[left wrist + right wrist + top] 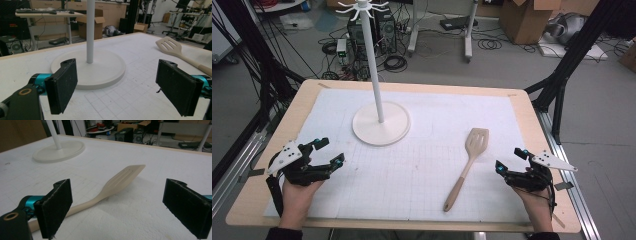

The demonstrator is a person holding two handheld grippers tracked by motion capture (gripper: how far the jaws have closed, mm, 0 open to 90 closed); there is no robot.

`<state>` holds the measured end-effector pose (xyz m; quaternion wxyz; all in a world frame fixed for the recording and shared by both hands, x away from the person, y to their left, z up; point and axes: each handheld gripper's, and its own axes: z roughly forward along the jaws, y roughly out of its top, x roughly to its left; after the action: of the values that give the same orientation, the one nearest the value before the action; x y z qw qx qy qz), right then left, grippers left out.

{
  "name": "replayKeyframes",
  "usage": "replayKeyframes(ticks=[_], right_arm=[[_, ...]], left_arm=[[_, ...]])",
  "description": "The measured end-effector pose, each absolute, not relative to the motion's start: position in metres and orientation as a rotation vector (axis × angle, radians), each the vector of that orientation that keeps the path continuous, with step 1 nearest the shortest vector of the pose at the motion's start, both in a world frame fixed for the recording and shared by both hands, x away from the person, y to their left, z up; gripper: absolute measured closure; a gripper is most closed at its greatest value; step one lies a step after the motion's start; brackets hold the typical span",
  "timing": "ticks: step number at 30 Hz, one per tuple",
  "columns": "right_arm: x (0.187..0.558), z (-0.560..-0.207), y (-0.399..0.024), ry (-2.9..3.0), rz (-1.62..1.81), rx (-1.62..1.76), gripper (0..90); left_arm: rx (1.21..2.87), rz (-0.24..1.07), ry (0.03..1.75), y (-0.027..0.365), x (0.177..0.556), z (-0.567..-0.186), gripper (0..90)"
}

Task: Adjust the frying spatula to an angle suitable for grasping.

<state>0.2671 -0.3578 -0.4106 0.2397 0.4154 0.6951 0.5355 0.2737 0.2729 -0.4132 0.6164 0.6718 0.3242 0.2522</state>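
Lying flat on the gridded mat [422, 165], one spatula [464, 167]: pale wood-coloured, slotted blade toward the far side, handle darker at its near tip, angled toward my left. I count one white stand [381, 122] with a round base, well apart from the spatula on the left half, and two grippers. Left gripper [331, 151] rests near the left edge, jaws wide, nothing between; right gripper [510, 160] sits just beside the spatula's handle, jaws wide and empty.

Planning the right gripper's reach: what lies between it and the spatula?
Nothing: in the high view, bare gridded mat separates the right gripper from the spatula.
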Motion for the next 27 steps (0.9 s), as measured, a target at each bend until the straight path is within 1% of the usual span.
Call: replayKeyframes(ticks=[15, 27], right_arm=[[0.2663, -0.4086, -0.3613, 1.937, 1.483, 1.106, 8.0], [0.2638, -0.4074, -0.3647, 1.925, 1.483, 1.106, 8.0]], left_arm=[[1.55, 0.593, 0.756, 0.2754, 0.2725, -0.4124, 18.0], [1.561, 0.594, 0.741, 0.2668, 0.2725, -0.409, 18.0]])
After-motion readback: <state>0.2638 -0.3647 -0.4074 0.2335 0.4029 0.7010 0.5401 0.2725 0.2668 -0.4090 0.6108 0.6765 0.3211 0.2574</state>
